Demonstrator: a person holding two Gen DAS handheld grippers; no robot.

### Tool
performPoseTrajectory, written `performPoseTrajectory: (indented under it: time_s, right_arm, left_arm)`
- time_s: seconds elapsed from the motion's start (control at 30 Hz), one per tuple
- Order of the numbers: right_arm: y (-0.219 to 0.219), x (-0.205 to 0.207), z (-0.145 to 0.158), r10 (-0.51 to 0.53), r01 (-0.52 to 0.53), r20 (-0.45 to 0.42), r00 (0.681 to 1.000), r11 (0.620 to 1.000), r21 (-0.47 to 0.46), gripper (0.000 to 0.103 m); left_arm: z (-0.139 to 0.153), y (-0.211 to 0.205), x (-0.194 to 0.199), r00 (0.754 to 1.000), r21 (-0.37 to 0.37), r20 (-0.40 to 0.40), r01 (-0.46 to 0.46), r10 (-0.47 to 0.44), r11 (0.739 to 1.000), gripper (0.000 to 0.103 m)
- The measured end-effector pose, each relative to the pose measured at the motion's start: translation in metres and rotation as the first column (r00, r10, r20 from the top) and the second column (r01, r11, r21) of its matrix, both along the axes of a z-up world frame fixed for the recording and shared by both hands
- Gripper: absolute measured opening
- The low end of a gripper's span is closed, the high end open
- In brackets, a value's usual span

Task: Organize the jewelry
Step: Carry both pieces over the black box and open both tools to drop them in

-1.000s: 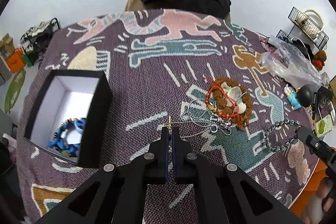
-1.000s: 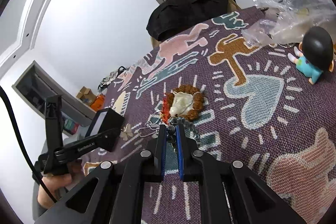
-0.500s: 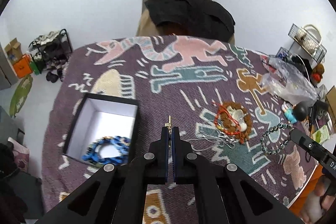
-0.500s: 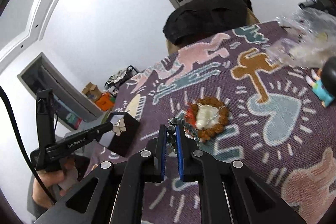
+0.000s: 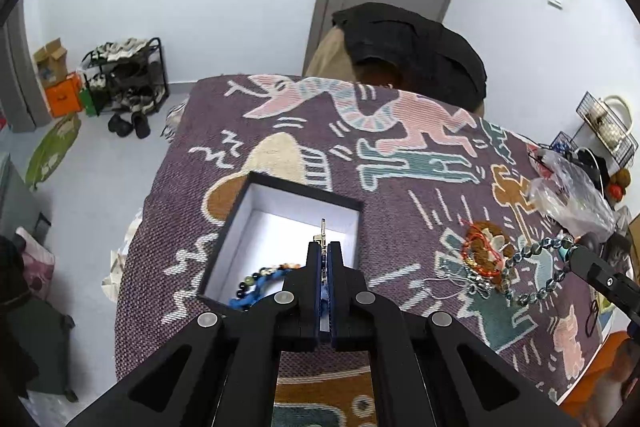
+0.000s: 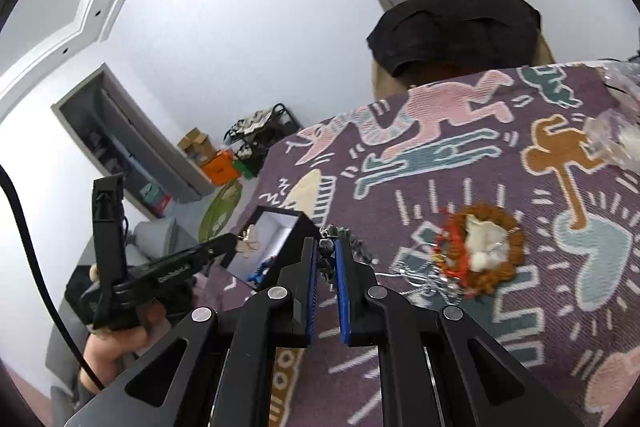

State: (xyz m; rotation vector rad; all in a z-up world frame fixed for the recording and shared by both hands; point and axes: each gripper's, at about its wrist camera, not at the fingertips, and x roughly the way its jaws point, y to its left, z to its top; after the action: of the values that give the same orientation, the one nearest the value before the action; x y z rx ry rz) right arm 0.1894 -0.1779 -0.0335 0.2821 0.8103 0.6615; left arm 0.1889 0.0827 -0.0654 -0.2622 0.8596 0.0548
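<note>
My left gripper (image 5: 324,247) is shut on a small pale butterfly pendant (image 6: 250,246), whose gold clasp (image 5: 322,231) sticks out past the tips. It hangs above the open black box (image 5: 298,187) with the white inside, where a blue bead bracelet (image 5: 256,287) lies. My right gripper (image 6: 326,247) is shut on a grey-blue bead bracelet (image 5: 534,277), which dangles in a loop above the cloth. Under that loop, a brown bead bracelet (image 6: 486,247), a red cord and a silver chain lie in a pile.
A patterned purple cloth (image 5: 400,155) covers the table. A crumpled plastic bag (image 5: 568,195) lies at its right edge. A chair with a black garment (image 5: 412,43) stands behind the far edge. A shoe rack (image 5: 124,75) is on the floor to the left.
Both grippers have risen and moved left toward the box. The left one now holds the pendant over the box's opening. The right one has carried the bead bracelet up off the cloth.
</note>
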Motion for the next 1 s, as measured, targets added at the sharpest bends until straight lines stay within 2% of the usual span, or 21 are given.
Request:
performPoseTrajectory:
  time_s: [0.23,0.37,0.4,0.47,0.5,0.53,0.63,0.77,0.9,0.93,0.97,1.0]
  right_arm:
    - [0.038,0.01,0.001,0.046,-0.047,-0.018,0.999,0.998,-0.035,0.01]
    - [0.063,0.014,0.006,0.076,-0.076,-0.01,0.997,0.995,-0.062,0.01]
    - [0.068,0.014,0.007,0.081,-0.081,-0.008,0.997,0.995,-0.065,0.01]
    - [0.083,0.016,0.008,0.098,-0.098,-0.004,0.995,0.992,-0.077,0.01]
    - [0.089,0.017,0.009,0.104,-0.104,-0.004,0.995,0.991,-0.083,0.01]
    - [0.095,0.018,0.009,0.108,-0.108,-0.003,0.994,0.99,-0.089,0.01]
    - [0.116,0.022,0.008,0.128,-0.128,-0.005,0.992,0.986,-0.106,0.01]
    - [0.142,0.025,0.005,0.147,-0.147,-0.009,0.989,0.981,-0.123,0.01]
    - [0.16,0.026,0.001,0.14,-0.14,-0.011,0.99,0.976,-0.165,0.011]
    - [0.162,0.028,-0.003,0.13,-0.132,-0.027,0.991,0.976,-0.175,0.018]
    - [0.161,0.029,-0.007,0.129,-0.135,-0.046,0.991,0.976,-0.169,0.041]
    - [0.158,0.029,-0.01,0.126,-0.133,-0.058,0.99,0.978,-0.157,0.054]
  left_arm:
    - [-0.011,0.024,-0.002,1.0,-0.103,-0.02,-0.02,0.018,0.994,0.004]
    - [-0.013,0.038,-0.01,0.999,-0.125,-0.017,-0.053,0.051,0.991,0.008]
    - [-0.013,0.042,-0.012,0.998,-0.13,-0.016,-0.06,0.058,0.99,0.015]
    - [-0.012,0.049,-0.018,0.998,-0.134,-0.006,-0.07,0.069,0.988,0.034]
    - [-0.011,0.052,-0.022,0.997,-0.134,0.005,-0.077,0.079,0.988,0.051]
    - [-0.009,0.055,-0.024,0.996,-0.132,0.017,-0.087,0.09,0.987,0.065]
    - [-0.003,0.066,-0.037,0.99,-0.128,0.068,-0.113,0.122,0.985,0.071]
    - [-0.002,0.078,-0.042,0.988,-0.128,0.069,-0.132,0.141,0.983,0.072]
    - [-0.004,0.088,-0.048,0.981,-0.123,0.078,-0.169,0.18,0.978,0.082]
    - [-0.004,0.089,-0.05,0.977,-0.118,0.09,-0.18,0.191,0.976,0.084]
    - [-0.003,0.09,-0.052,0.974,-0.11,0.101,-0.189,0.2,0.976,0.086]
    - [-0.002,0.09,-0.054,0.97,-0.093,0.111,-0.205,0.214,0.974,0.089]
